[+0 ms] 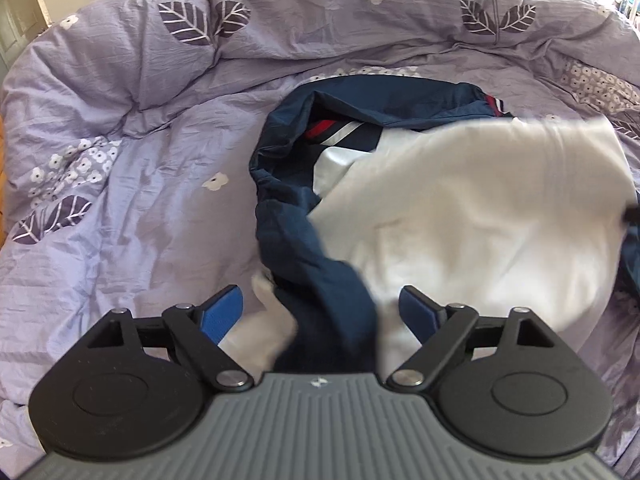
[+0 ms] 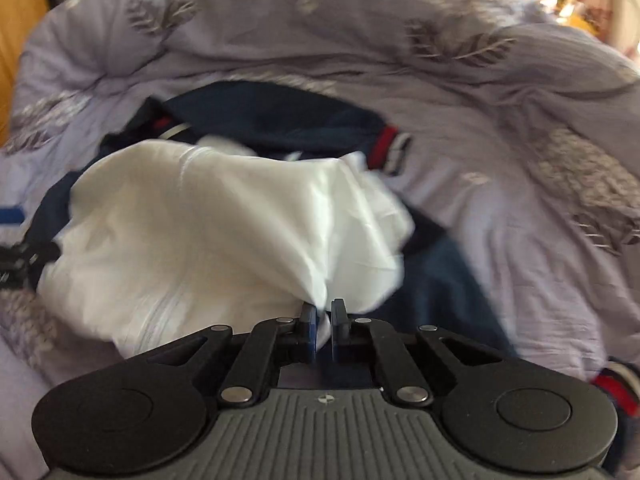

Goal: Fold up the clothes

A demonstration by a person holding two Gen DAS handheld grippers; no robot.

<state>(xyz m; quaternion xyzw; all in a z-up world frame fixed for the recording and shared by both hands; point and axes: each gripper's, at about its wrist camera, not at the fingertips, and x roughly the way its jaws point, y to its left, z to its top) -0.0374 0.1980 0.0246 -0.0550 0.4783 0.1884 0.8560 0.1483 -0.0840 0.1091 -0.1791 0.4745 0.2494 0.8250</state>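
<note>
**Right gripper pinches the white lining**

Now the right gripper [image 2: 324, 312] is clamped on a bunch of the jacket's white lining [image 2: 208, 220]. Meanwhile the left gripper [image 1: 320, 312] stands wide apart, a navy fold of the jacket [image 1: 320, 280] lying between its fingers unpressed. One jacket lies crumpled on one lilac flowered quilt [image 1: 140, 184].

A bed carries everything, covered by a rumpled lilac cotton quilt [image 1: 152, 184] printed with dark purple leaves and small white flowers; it bunches into thick folds toward the bed's far edge. Directly on the quilt, around the middle of the bed, lies a crumpled navy-blue jacket with a white lining and red-and-white striped trim [image 1: 304, 216], its white inside turned upward. The right wrist view is motion-blurred.
</note>
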